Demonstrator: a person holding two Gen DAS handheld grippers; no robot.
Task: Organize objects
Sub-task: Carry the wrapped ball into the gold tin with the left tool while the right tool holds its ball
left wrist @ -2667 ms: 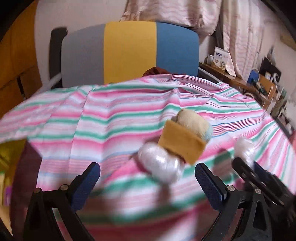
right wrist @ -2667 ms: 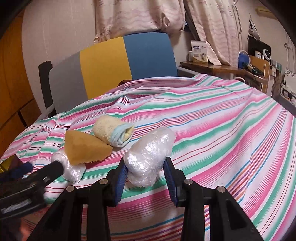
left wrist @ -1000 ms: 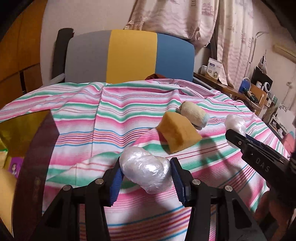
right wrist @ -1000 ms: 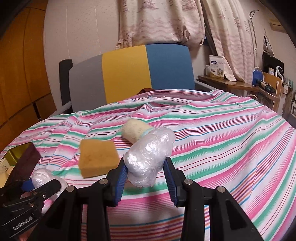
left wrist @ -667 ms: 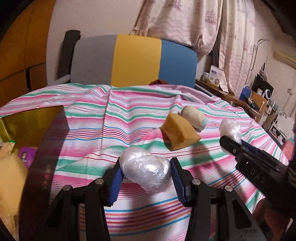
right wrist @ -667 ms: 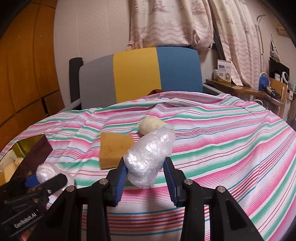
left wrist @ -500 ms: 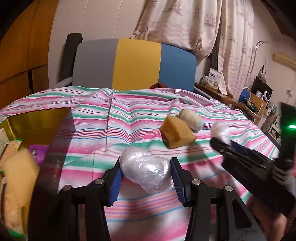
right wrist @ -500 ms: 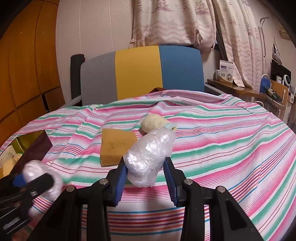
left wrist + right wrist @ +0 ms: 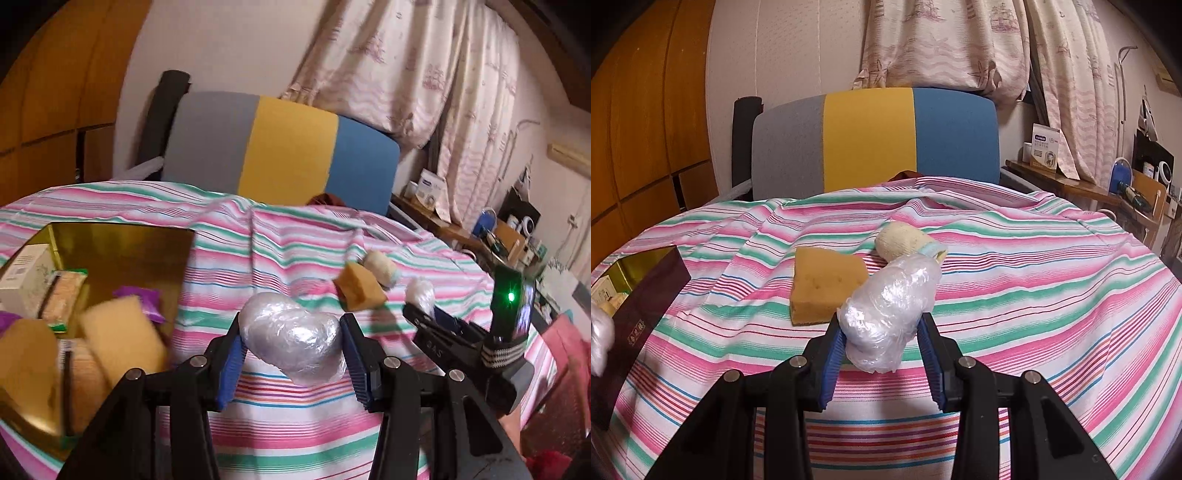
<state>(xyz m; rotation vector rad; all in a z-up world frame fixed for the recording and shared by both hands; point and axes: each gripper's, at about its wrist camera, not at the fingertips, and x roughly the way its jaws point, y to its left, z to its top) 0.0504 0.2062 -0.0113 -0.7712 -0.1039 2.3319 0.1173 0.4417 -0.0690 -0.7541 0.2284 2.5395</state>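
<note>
Gold box — sponges, small carton, purple packet inside

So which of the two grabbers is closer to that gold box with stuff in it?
Left. The left gripper hangs beside the gold box; the right gripper is farther right, near the sponge.

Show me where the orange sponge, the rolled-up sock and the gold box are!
orange sponge [image 9: 827, 282], right wrist view, on its top face.
rolled-up sock [image 9: 899, 242], right wrist view, on its cream middle.
gold box [image 9: 122, 254], left wrist view, on its inner wall.
</note>
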